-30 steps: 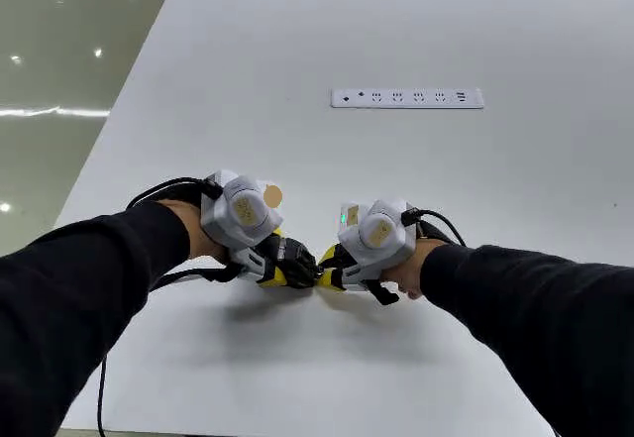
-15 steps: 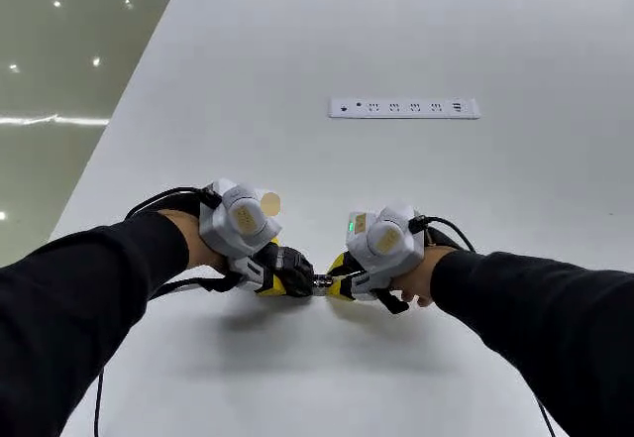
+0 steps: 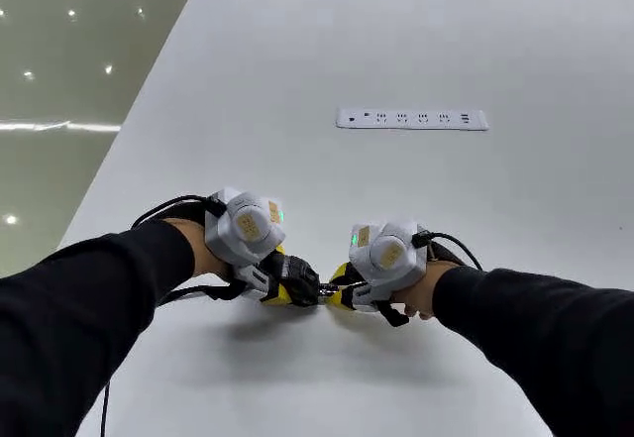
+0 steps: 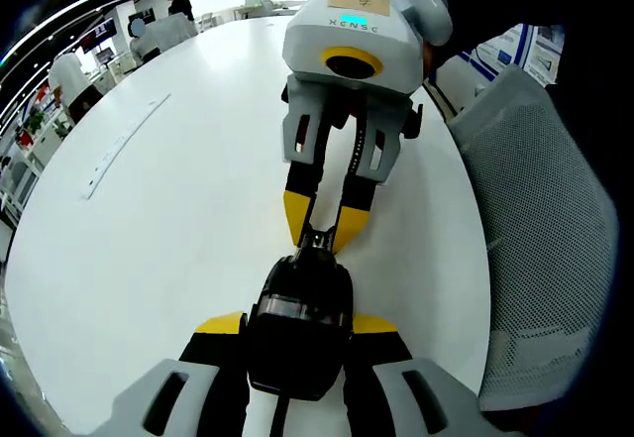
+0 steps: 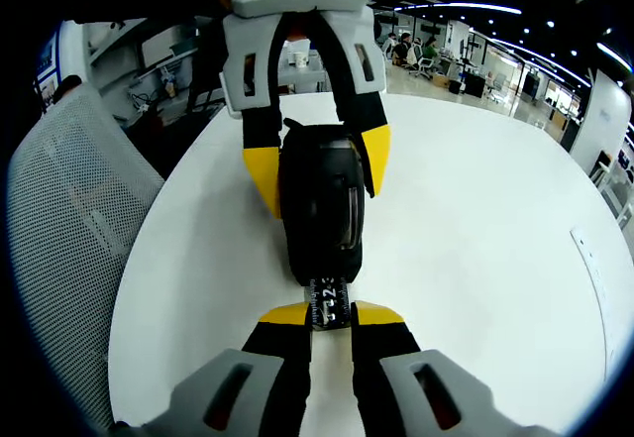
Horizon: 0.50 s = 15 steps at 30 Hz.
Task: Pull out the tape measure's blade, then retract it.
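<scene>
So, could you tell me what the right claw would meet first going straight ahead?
The right claw would hit the tape measure's black case, just past the blade it pinches.

tape measure (image 3: 294,280) on table (image 3: 297,70), apparently; power strip (image 3: 412,119) well behind

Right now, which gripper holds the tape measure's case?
The left gripper: its jaws clamp the black case, while the right gripper pinches only the short bit of blade sticking out.

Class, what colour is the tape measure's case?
The case is black, and it shows best in the right gripper view.
</scene>
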Each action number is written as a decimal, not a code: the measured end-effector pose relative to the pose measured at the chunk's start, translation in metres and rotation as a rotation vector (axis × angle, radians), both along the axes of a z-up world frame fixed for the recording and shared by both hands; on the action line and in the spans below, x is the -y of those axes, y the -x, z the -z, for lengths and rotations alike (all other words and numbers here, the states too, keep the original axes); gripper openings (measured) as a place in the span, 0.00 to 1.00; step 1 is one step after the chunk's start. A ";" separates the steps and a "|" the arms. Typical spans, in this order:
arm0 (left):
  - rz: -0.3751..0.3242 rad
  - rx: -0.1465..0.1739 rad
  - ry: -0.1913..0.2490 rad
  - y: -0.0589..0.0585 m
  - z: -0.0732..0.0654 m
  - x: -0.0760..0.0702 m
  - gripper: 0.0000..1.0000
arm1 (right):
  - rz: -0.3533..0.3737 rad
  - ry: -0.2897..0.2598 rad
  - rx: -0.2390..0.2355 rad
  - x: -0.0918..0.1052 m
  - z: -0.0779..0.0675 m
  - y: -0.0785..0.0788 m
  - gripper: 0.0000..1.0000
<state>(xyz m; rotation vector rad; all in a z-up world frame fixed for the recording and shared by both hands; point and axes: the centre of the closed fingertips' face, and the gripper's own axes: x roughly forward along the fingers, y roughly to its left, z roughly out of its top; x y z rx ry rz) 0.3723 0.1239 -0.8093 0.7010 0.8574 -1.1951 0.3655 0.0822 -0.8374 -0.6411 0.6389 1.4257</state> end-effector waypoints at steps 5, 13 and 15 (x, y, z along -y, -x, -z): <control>-0.003 0.002 0.005 0.001 0.000 0.001 0.33 | 0.004 0.018 -0.004 0.007 0.001 -0.002 0.09; 0.009 0.007 0.000 0.001 0.000 0.002 0.33 | -0.001 0.042 -0.009 0.023 0.003 -0.002 0.09; 0.009 0.006 -0.001 0.001 0.000 0.002 0.33 | 0.006 0.046 -0.018 0.025 0.003 -0.002 0.09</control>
